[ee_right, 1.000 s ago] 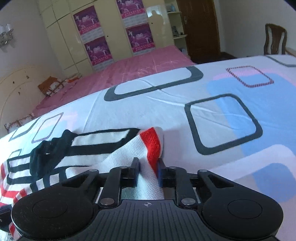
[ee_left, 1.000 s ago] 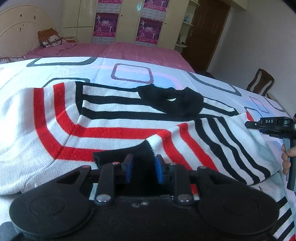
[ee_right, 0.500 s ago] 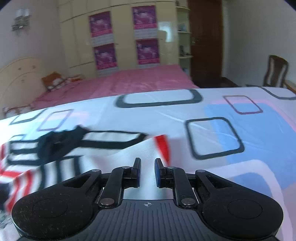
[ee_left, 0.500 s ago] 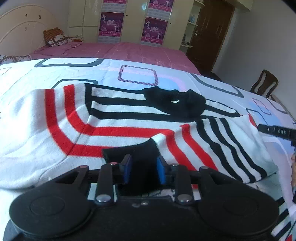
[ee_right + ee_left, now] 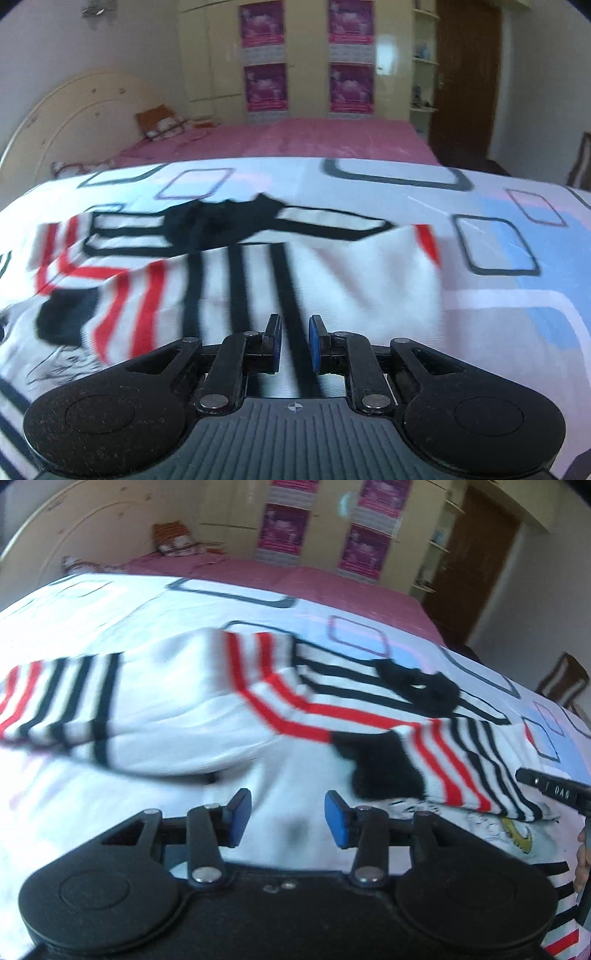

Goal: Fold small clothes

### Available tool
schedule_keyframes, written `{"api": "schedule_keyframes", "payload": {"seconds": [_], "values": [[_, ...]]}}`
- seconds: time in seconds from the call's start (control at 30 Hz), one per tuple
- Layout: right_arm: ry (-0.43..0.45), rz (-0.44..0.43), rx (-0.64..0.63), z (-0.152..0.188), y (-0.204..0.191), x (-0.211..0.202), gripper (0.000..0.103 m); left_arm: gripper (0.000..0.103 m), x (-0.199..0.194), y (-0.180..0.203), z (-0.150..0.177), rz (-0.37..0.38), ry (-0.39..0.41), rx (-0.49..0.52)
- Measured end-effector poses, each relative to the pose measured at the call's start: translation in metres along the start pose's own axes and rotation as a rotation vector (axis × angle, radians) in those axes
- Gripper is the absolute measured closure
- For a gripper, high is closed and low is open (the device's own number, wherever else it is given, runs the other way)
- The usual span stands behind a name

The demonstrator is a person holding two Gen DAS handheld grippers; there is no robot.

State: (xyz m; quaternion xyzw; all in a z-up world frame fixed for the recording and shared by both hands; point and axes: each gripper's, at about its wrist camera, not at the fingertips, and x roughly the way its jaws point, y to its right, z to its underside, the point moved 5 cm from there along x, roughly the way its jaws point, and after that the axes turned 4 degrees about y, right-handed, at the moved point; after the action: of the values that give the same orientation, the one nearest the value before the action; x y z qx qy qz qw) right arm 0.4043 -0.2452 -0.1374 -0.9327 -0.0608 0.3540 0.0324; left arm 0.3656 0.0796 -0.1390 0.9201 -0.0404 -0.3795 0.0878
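Note:
A small white sweater [image 5: 177,716] with red and black stripes and a black collar [image 5: 421,688] lies on the bed. One sleeve with a black cuff [image 5: 384,771] is folded across its front. My left gripper [image 5: 282,818] is open and empty, just short of the sweater's near edge. My right gripper [image 5: 294,341] is slightly open and empty, over the sweater [image 5: 332,280], whose collar [image 5: 221,221] lies beyond. The right gripper's tip [image 5: 554,792] shows at the right edge of the left wrist view.
The sweater lies on a white sheet [image 5: 498,317] printed with blue patches and dark rounded squares. A pink bed [image 5: 314,142] with a cushion [image 5: 159,122] stands behind, then wardrobes with posters. A wooden chair [image 5: 561,679] and a brown door [image 5: 465,74] are at the right.
My left gripper has let go of the black cuff, opened wide and swung left. My right gripper has let go of the sweater's edge and pulled back; the folded sleeve now lies on the sweater.

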Motion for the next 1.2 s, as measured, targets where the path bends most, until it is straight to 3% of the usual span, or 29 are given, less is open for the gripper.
{"api": "schedule_keyframes", "payload": {"seconds": [0.07,0.3,0.5,0.57,0.6,0.63,0.73,0.9,1.0,1.03,1.07,1.13,1.2], "values": [[-0.055,0.004,-0.008,0.007,-0.011,0.012,0.088,0.059,-0.007,-0.016,0.0,-0.021,0.005,-0.022],[0.016,-0.089,-0.019,-0.012,-0.065,-0.002,0.088,0.051,-0.025,-0.083,-0.006,-0.099,0.033,-0.129],[0.033,-0.163,-0.012,-0.03,-0.12,0.004,0.086,0.046,-0.03,-0.157,-0.015,-0.182,0.056,-0.285],[0.035,-0.165,-0.011,-0.031,-0.131,0.008,0.073,0.046,-0.029,-0.183,-0.019,-0.206,0.066,-0.337],[0.04,-0.158,-0.014,-0.031,-0.137,0.011,0.05,0.046,-0.028,-0.194,-0.021,-0.217,0.071,-0.363],[0.048,-0.149,-0.022,-0.031,-0.142,0.012,0.041,0.046,-0.027,-0.206,-0.022,-0.226,0.075,-0.39],[0.058,-0.143,-0.052,-0.029,-0.155,0.015,0.041,0.046,-0.021,-0.239,-0.028,-0.241,0.086,-0.476],[0.033,-0.127,-0.011,-0.025,-0.156,0.026,0.041,0.048,-0.002,-0.277,-0.036,-0.195,0.114,-0.607],[0.04,-0.105,-0.007,-0.024,-0.157,0.029,0.044,0.054,0.005,-0.288,-0.039,-0.167,0.153,-0.654],[0.035,-0.103,-0.008,-0.023,-0.158,0.031,0.052,0.061,0.007,-0.291,-0.04,-0.164,0.163,-0.667],[0.024,-0.103,-0.009,-0.022,-0.159,0.034,0.056,0.072,0.009,-0.294,-0.04,-0.165,0.171,-0.676],[-0.008,-0.097,-0.011,-0.017,-0.16,0.043,0.058,0.086,0.012,-0.302,-0.037,-0.17,0.182,-0.694],[-0.057,-0.089,-0.028,-0.008,-0.163,0.054,0.058,0.091,0.015,-0.309,-0.036,-0.153,0.196,-0.721]]}}
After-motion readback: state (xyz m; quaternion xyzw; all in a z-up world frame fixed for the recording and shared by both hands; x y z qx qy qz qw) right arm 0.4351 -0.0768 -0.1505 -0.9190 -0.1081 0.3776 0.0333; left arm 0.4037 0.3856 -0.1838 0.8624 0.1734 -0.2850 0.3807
